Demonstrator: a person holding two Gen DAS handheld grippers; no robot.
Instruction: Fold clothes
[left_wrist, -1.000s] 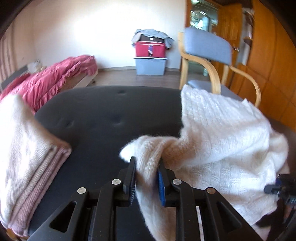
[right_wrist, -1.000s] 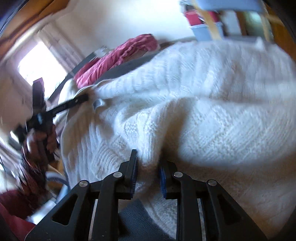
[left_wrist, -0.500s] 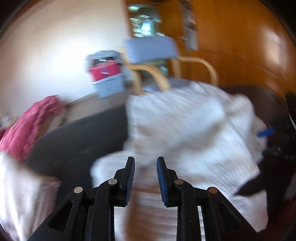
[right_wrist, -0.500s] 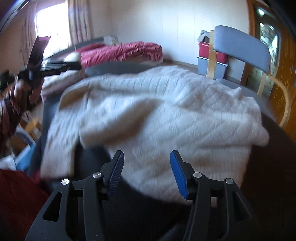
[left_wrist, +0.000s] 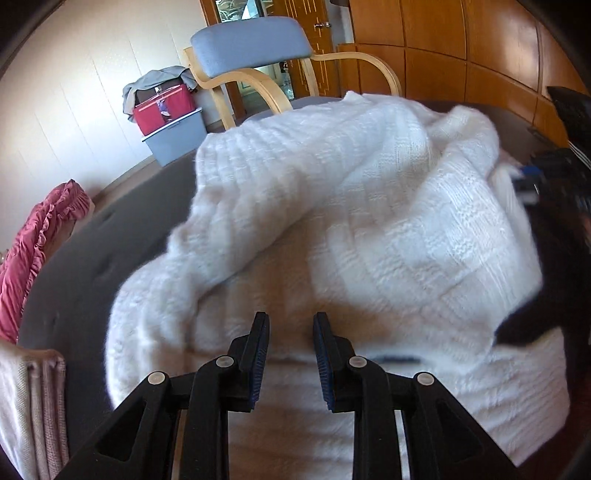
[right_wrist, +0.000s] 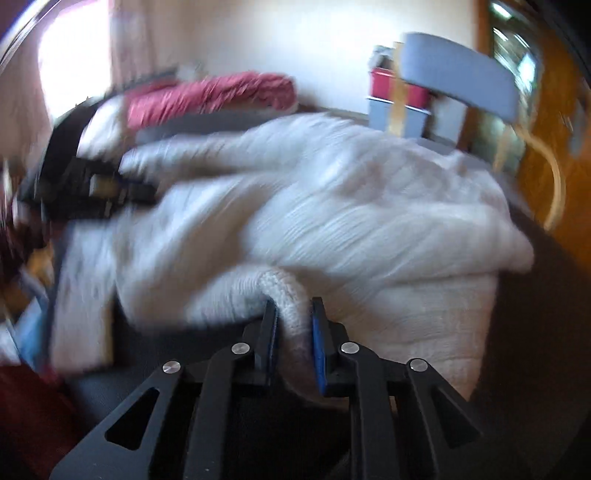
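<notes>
A white knit sweater (left_wrist: 369, 221) lies rumpled on a dark grey padded surface (left_wrist: 92, 258), one part folded over its body. My left gripper (left_wrist: 290, 321) hovers over the sweater's near part, jaws apart with nothing pinched between them. In the blurred right wrist view, my right gripper (right_wrist: 293, 306) has its jaws closing on a rolled fold of the sweater (right_wrist: 332, 221) at its near edge, and the pads press on the knit. The right gripper's blue pad (left_wrist: 532, 184) shows at the sweater's right side in the left wrist view. At the left of the right wrist view is the left gripper (right_wrist: 110, 192).
A folded cream and pink garment stack (left_wrist: 26, 406) sits at the surface's left edge. Pink ruffled bedding (left_wrist: 37, 240) lies beyond it. A wooden armchair with grey cushions (left_wrist: 251, 44) stands behind, with red and grey storage boxes (left_wrist: 170, 122) by the wall and wooden cabinets (left_wrist: 461, 37) on the right.
My left gripper let go of the sleeve end and swung over the sweater's body. My right gripper released its first fold, opened wide, then closed on a fold at the near edge.
</notes>
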